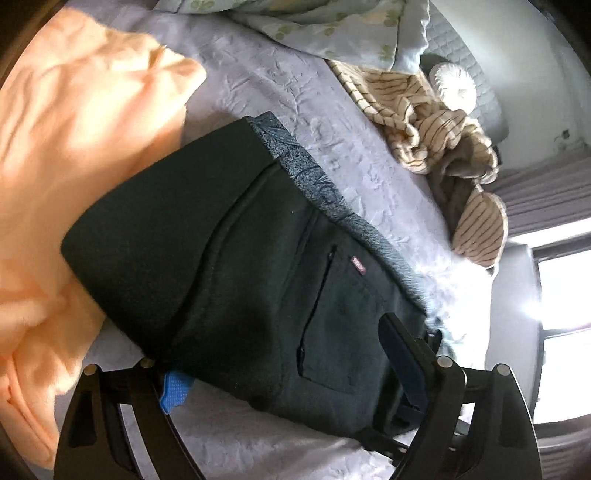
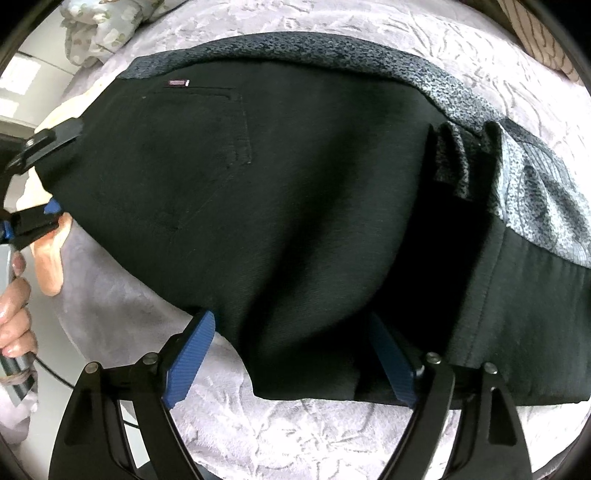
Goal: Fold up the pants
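Black pants with a grey speckled lining lie folded on the lilac bedspread; a back pocket and a small red tag face up. My left gripper is open, its jaws wide apart either side of the pants' near edge. In the right wrist view the pants fill the frame. My right gripper is open, with blue pads spread wide at the pants' near fold. The left gripper shows at the far left of that view, at the waist end, held by a hand.
An orange blanket lies bunched at the left, touching the pants. A striped beige garment and a floral quilt lie at the far side. A bright window is at the right beyond the bed edge.
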